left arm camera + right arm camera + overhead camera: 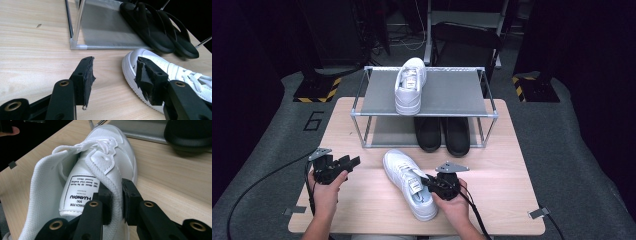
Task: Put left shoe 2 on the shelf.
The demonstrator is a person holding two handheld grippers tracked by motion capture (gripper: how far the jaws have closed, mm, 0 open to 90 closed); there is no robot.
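1. Nearest the camera in the high view, the right gripper (pixel 430 181) sits at the near edge of the table (pixel 512 200), in front of the shoe rack (pixel 427 114), held in the person's right hand (pixel 454 205).
2. Its jaws are clamped on the padded collar of the white sneaker (pixel 100 170): one pad lies inside the shoe against the printed tongue label (pixel 80 192), the other outside the rim, with the collar edge squeezed between them (the right gripper view shows this close up).
3. That white sneaker lies on the table in front of the shoe rack, well apart from it, toe pointing towards the rack's left front post and heel towards the person.
4. The left gripper (pixel 343 164) is in front of the shoe rack and off to its left, held in the left hand (pixel 326 192); its jaws stand apart with bare tabletop between them.
5. In the left gripper view the sneaker's toe shows just behind one jaw, not touching it as far as can be told.
6. A second white sneaker (pixel 410 85) rests on the shoe rack's top shelf, left of its middle, heel towards the person.
7. A pair of black sandals (pixel 442 134) stands on the shoe rack's lower shelf, side by side, towards the right (toes just over the front edge).
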